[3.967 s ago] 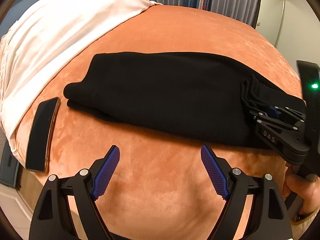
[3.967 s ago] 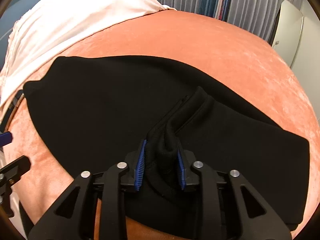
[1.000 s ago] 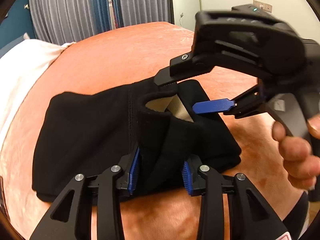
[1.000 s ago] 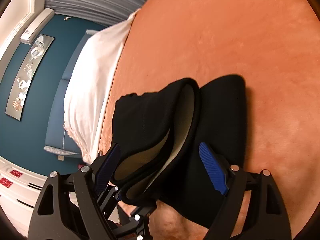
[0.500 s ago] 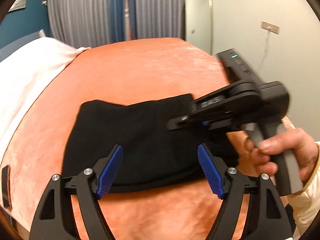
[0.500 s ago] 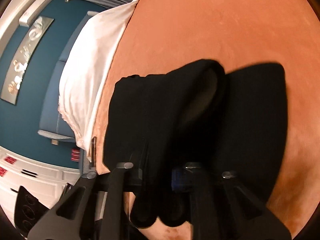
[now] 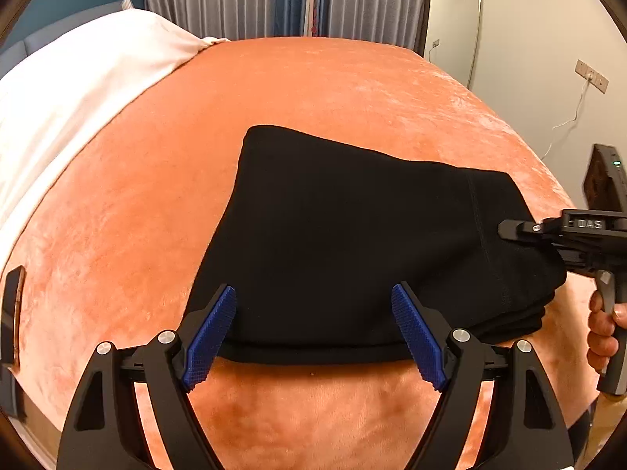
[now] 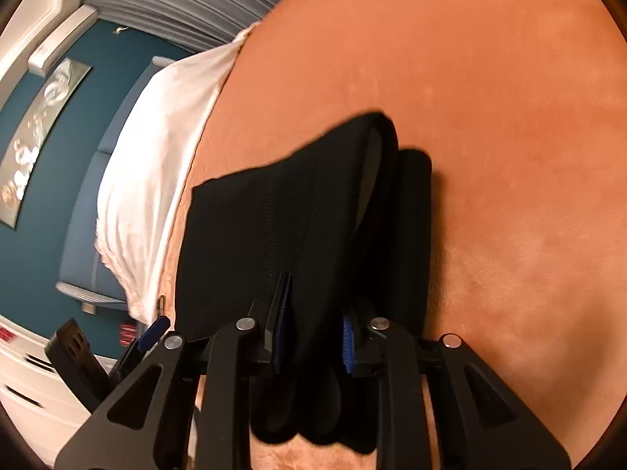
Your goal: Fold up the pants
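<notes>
Black pants (image 7: 352, 235) folded into a thick wedge on orange velvety bedspread (image 7: 313, 90), right gripper (image 8: 313, 333) on one end.

Fabric matte knit, stacked layers showing at the edge, vertical seam near the right gripper's side; bedspread plush with sheen; white sheet (image 7: 78, 78) smooth, far-left of the left gripper (image 7: 313, 333). Versus 1 s ago: left gripper no longer pinches the raised fold, it's clear and the bundle lies flat; right gripper went from wide to narrow. Left jaws wide and opening, blue ridged pads (image 7: 211, 333) empty, pants' near edge just ahead and between them, not touched. Right jaws narrow but easing open, bunched end of pants between the pads (image 8: 282, 325), cloth extending forward. Dark phone (image 7: 11, 305) far-left.
</notes>
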The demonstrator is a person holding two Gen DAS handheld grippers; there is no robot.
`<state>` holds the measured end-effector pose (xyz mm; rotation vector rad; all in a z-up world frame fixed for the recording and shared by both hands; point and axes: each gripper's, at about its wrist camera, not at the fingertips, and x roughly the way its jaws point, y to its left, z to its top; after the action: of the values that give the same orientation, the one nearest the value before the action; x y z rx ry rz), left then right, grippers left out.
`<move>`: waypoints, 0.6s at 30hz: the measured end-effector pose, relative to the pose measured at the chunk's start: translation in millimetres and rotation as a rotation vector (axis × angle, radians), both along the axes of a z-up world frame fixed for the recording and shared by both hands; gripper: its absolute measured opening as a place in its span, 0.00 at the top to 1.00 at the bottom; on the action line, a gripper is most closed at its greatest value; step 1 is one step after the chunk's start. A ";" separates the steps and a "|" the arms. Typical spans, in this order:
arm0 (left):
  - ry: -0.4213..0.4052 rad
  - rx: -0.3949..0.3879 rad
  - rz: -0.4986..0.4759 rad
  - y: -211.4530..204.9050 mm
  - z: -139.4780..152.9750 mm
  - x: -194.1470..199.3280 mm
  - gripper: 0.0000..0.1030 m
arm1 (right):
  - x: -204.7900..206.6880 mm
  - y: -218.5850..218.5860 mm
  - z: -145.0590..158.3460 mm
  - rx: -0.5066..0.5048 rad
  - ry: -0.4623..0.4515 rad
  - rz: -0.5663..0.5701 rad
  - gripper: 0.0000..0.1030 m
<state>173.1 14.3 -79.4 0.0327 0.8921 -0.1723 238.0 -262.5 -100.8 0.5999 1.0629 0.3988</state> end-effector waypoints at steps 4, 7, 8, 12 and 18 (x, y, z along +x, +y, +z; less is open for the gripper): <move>-0.029 0.046 -0.007 -3.7 3.9 5.5 0.23 | -19.0 15.7 -2.7 0.008 0.006 0.045 0.39; -0.027 0.062 -0.027 -16.9 4.2 17.9 0.23 | -28.1 20.1 -5.7 -0.099 -0.026 0.029 0.68; -0.025 0.071 -0.031 -19.5 3.8 19.5 0.23 | -28.4 16.0 -4.8 -0.090 -0.025 0.024 0.74; -0.032 0.110 -0.060 -28.8 4.0 19.9 0.23 | -36.2 -1.3 6.0 -0.062 -0.061 -0.023 0.83; -0.001 0.145 -0.059 -32.6 -14.2 28.1 0.23 | -43.4 -3.1 -9.9 -0.052 -0.035 -0.097 0.75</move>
<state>201.2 -18.3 -93.6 0.1946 0.9016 -0.1624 194.6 -265.6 -110.8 0.5939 1.0030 0.2950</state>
